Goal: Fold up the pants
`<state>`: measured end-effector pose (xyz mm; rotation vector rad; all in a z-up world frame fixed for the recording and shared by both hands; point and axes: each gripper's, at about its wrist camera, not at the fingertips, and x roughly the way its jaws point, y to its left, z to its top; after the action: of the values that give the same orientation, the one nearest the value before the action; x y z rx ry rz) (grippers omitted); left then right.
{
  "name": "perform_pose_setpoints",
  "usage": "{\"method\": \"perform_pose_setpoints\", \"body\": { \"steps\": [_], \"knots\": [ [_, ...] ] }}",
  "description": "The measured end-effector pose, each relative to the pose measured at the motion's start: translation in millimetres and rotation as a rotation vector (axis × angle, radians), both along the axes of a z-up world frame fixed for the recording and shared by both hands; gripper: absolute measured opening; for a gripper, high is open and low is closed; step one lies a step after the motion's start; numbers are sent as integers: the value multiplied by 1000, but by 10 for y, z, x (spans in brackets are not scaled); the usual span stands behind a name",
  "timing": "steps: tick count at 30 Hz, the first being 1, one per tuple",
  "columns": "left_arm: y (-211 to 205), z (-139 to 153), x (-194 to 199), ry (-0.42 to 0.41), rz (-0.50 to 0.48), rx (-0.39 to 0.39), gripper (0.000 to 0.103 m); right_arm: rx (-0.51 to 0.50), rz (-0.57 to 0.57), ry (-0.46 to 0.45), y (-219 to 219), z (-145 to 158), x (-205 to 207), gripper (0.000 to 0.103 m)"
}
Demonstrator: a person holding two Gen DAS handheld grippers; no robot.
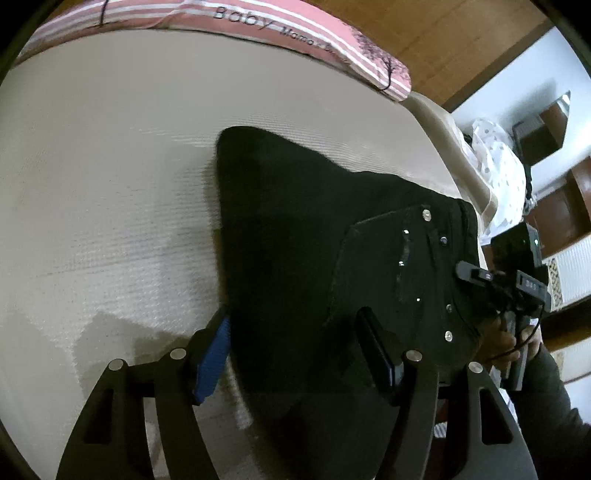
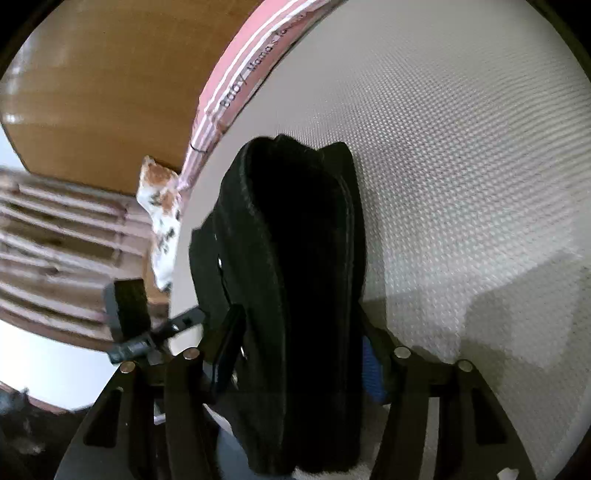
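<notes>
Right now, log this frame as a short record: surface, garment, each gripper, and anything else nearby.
surface: white textured mattress
garment: black pants, bunched, partly lifted off the mattress
left gripper: fingers either side of the pants; grip cannot be confirmed
right gripper: fingers straddle a thick fold; closure unclear
nearby: pink striped pillow at the mattress edge

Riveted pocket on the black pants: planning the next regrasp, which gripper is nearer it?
Right, narrowly. The right gripper clamps the black pants with the riveted pocket against its left finger. The left gripper clamps them with the pocket beside its right finger.
</notes>
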<state>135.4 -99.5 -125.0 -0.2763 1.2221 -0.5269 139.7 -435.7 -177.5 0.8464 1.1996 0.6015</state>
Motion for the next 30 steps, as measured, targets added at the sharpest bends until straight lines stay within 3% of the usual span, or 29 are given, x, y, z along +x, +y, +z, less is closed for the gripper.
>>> {"method": "perform_pose_setpoints", "body": {
  "steps": [1,5,9,14,20,25,30],
  "knots": [
    [-23,6,7,-2,2,8,66,-8,-6,0,30,-3,9,46],
    [-27,38,-5,-21,12,47,34,-30,-57,10,149,70,-36,35],
    [-10,161,-33,-41,25,41,19,-78,-81,-9,259,290,-65,29],
    [92,410,-76,-86,33,30,17,-164,-88,-28,526,649,-64,28],
    [625,716,186,-128,92,66,17,-132,-54,-37,992,802,184,27],
    [1121,684,494,-167,160,146,17,-85,-15,-56,1569,760,672,27],
    [1562,559,875,-174,216,171,17,-71,19,-52,2074,666,1212,27]
  ]
}}
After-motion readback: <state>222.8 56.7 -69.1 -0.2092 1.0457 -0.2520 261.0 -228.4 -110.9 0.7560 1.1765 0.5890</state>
